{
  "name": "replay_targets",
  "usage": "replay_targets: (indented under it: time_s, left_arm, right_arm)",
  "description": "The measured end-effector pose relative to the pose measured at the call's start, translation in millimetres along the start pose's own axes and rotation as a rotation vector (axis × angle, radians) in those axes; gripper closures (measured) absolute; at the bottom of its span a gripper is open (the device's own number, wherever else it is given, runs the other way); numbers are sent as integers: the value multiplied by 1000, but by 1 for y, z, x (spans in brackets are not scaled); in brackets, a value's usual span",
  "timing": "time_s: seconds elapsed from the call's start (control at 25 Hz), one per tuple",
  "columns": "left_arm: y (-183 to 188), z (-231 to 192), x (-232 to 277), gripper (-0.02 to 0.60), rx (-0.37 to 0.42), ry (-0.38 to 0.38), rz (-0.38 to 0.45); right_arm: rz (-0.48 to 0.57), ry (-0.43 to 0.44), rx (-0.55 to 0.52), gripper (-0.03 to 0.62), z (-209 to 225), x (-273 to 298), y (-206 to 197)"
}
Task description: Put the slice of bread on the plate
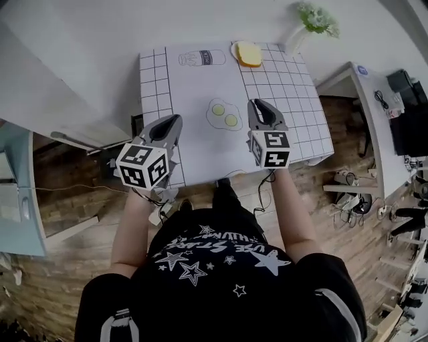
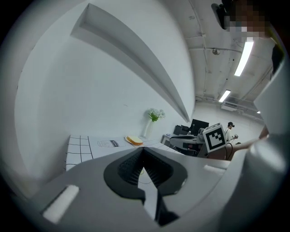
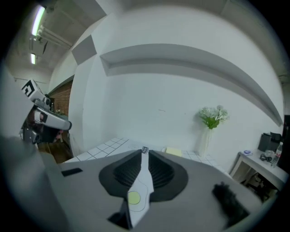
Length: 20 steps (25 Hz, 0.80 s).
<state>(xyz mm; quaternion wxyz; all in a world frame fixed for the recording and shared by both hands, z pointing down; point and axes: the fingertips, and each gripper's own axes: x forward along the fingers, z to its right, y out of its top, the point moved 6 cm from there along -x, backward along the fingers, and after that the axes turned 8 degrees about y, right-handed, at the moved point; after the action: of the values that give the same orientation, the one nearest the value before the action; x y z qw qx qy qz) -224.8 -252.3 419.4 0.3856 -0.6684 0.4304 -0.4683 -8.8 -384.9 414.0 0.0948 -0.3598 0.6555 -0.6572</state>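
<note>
Head view first: you've got both grippers held over the near edge of the table (image 1: 194, 90), the one with the grid cloth and the fried eggs print (image 1: 224, 115) in the middle. Your left gripper (image 1: 174, 123) sits just off the near-left side and your right gripper (image 1: 261, 107) is just right of the eggs, both pointing toward the far end.

The slice of bread (image 1: 249, 55) is way over at the far edge, well apart from both grippers. It looks like it's lying on the plate (image 1: 235, 50), with only a sliver of rim showing. A vase of flowers (image 1: 313, 19) stands just past it at the far right corner.

Left gripper view: the left gripper's (image 2: 142, 150) jaws are pressed together at the tips with nothing in them, and the bread (image 2: 134, 140) is small in the distance.

Right gripper view: the right gripper's (image 3: 144, 152) jaws are nearly together, with just a thin slit left between them. All you see through it is the cloth print, so it's empty too.
</note>
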Motion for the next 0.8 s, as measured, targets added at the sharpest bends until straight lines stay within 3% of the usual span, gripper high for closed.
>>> replay_targets:
  time_s: [0.24,0.44,0.8]
  left_arm:
    - [-9,15,-10,572,32,-129,-19]
    - [-10,42,-15,572,63,-220,-24]
    - [-3,102,-38,572,115,-256,15]
  right_arm:
    - [1,-16,85,566,-34,-59,-7]
    - [61,-55,157,579,-41,-108,-4]
    - [148,-47,181,579,-54,-176,-4]
